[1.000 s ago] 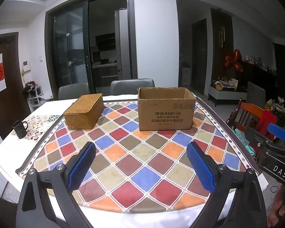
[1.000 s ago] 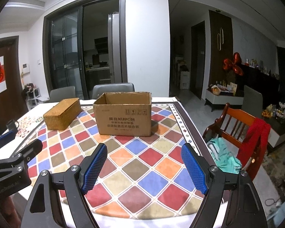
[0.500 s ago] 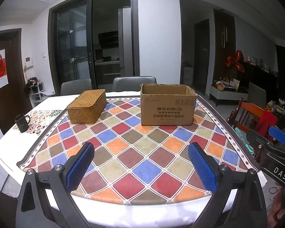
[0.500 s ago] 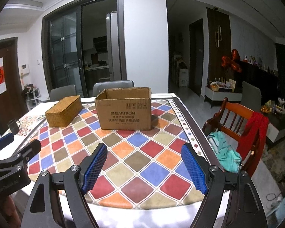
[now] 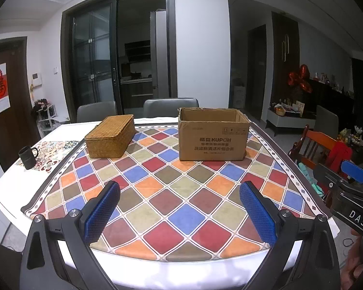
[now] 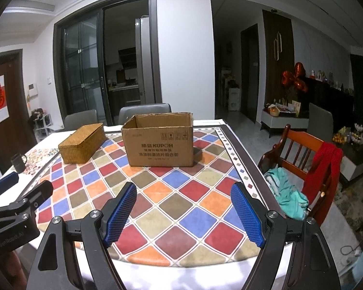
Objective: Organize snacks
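An open brown cardboard box [image 5: 213,137] stands at the far side of the table with the checkered cloth [image 5: 176,193]; it also shows in the right wrist view [image 6: 159,142]. Its inside is hidden. A lidded woven rattan box [image 5: 111,136] lies to its left, also in the right wrist view [image 6: 82,143]. No snacks are visible. My left gripper [image 5: 179,203] is open and empty above the near table edge. My right gripper [image 6: 182,205] is open and empty beside it, to the right.
A dark mug [image 5: 27,154] stands on a patterned mat at the table's left edge. Grey chairs [image 5: 170,107] stand behind the table. A wooden chair with red and teal clothes [image 6: 305,166] stands at the right of the table.
Both grippers have drawn back toward the near table edge and risen a little; box and rattan box look farther away. Both stay open.
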Demonstrator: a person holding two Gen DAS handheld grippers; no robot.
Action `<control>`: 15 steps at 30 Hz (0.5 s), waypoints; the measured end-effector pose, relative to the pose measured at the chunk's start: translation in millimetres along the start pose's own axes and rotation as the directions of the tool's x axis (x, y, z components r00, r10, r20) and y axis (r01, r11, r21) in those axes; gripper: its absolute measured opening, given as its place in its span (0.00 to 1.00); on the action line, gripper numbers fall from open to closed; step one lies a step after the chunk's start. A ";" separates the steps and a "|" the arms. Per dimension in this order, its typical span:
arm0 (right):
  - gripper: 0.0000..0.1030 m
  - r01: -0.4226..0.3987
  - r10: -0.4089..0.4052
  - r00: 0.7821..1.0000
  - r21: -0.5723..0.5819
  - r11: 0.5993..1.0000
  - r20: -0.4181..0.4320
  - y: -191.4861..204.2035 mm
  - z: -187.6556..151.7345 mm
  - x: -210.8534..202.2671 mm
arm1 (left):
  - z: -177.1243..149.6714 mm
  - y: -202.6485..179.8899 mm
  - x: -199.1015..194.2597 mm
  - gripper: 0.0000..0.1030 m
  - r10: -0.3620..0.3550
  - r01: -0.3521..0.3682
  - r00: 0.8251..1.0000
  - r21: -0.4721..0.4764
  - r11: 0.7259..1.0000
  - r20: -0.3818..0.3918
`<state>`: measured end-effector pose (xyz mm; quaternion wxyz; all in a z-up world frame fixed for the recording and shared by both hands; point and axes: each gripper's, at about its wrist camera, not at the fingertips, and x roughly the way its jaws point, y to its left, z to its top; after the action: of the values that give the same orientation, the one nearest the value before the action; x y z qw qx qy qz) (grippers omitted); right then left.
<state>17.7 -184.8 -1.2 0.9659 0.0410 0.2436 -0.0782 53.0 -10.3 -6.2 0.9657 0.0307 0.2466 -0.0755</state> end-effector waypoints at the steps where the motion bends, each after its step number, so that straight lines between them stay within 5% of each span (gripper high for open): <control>1: 0.78 0.000 0.000 1.000 0.001 1.000 0.000 -0.1 -0.6 0.1 | 0.0 -0.3 0.1 0.98 0.000 0.000 1.000 0.000 1.000 0.000; 15: 0.78 -0.002 0.002 1.000 0.003 1.000 -0.001 -0.4 -1.5 0.2 | -0.2 -0.6 -0.4 0.98 0.001 -0.001 1.000 0.001 1.000 0.003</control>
<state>17.1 -185.0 -2.5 0.9657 0.0427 0.2441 -0.0774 52.5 -10.8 -6.1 0.9661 0.0312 0.2451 -0.0752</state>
